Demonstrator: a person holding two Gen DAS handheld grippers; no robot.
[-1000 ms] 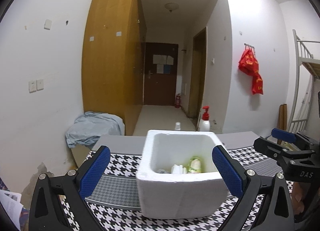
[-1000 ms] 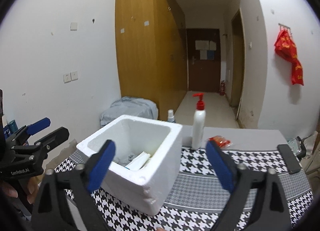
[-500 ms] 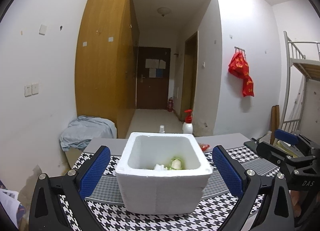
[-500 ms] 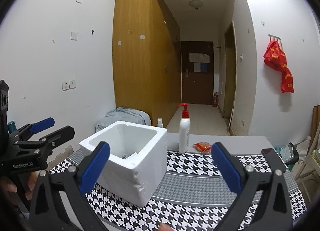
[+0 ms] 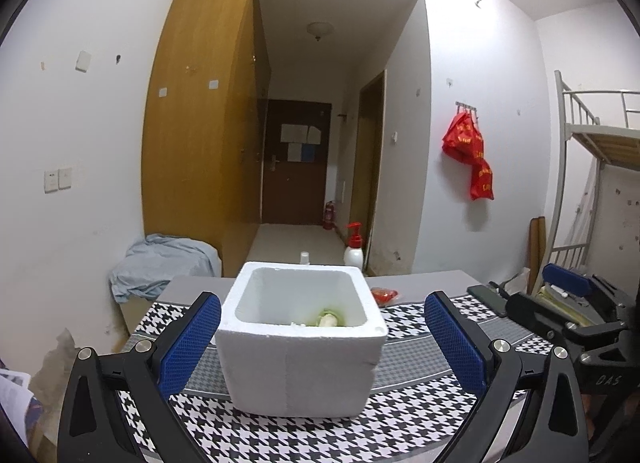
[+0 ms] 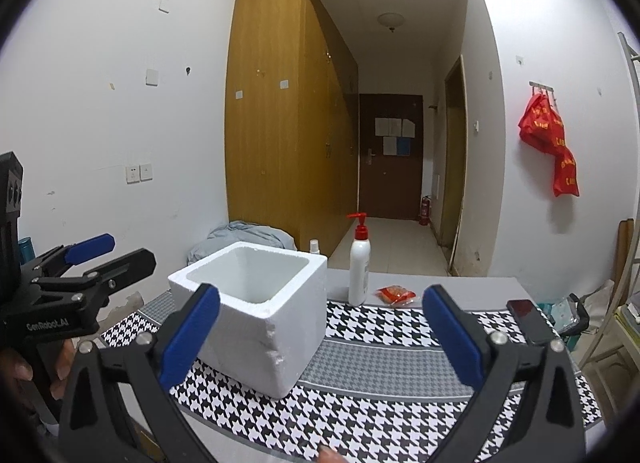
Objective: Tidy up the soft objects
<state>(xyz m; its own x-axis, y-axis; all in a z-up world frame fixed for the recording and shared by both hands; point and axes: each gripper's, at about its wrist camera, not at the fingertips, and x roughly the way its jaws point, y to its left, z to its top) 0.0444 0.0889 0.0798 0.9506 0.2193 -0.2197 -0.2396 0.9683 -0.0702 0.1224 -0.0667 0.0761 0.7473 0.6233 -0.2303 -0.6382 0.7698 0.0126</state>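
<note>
Both grippers have drawn back from the foam box [image 5: 300, 347]; left gripper [image 5: 320, 343] and right gripper [image 6: 320, 335] fingers spread, empty, the right's having just widened.

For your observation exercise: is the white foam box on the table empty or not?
Not empty: inside the foam box, a pale green-and-white item shows near the bottom.

A foam box [image 6: 256, 315] is sitting on the table [image 6: 400, 351], a pump bottle [image 6: 359, 263] and packet [image 6: 395, 295] standing behind to its right
</note>
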